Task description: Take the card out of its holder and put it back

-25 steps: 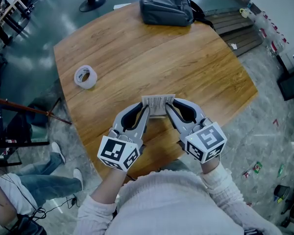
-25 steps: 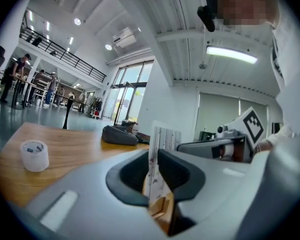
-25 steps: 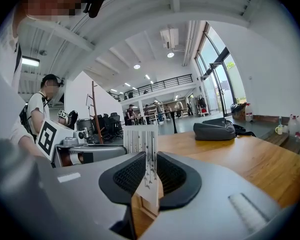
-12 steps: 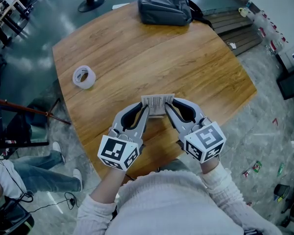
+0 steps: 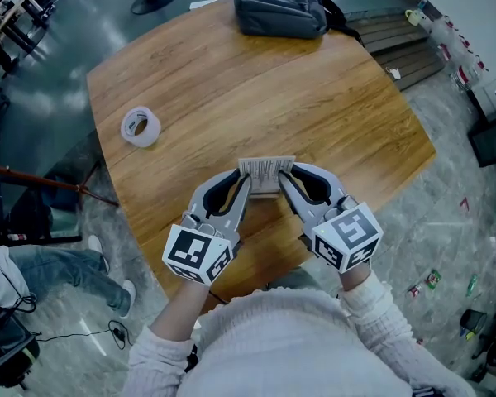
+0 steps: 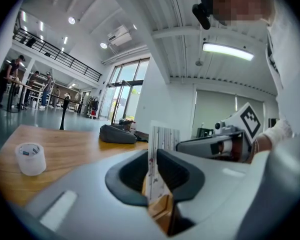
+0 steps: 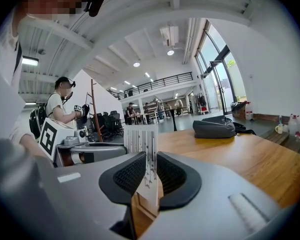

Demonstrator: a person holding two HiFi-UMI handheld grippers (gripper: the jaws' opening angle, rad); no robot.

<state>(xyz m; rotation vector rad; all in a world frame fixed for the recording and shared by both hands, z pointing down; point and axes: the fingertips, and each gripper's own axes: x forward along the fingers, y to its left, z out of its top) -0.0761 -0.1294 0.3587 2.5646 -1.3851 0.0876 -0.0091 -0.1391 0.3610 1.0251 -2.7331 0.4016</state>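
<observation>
From the head view, the person is holding both claws over the near edge of a wooden table (image 5: 256, 81). The left gripper (image 5: 250, 182) and the right gripper (image 5: 283, 182) are meeting tip to tip, and a striped card (image 5: 267, 169) is standing between them, raised off the tabletop. A tape roll (image 5: 140, 127) is lying well apart on the left, and a dark bag (image 5: 279, 7) is sitting at the far edge. I cannot tell the holder from the card here.

In the left gripper view, the jaws are standing narrow and have just been closing. The card (image 6: 162, 136) is caught edge-on between their pads and is sticking up past them. The tape roll (image 6: 30, 158) is showing at the left and the bag (image 6: 117, 134) further back.

In the right gripper view, the jaws are also standing narrow, pinching the card's (image 7: 141, 141) other side, and its striped face is rising above the pads. The bag (image 7: 215, 128) is resting on the table beyond.
</observation>
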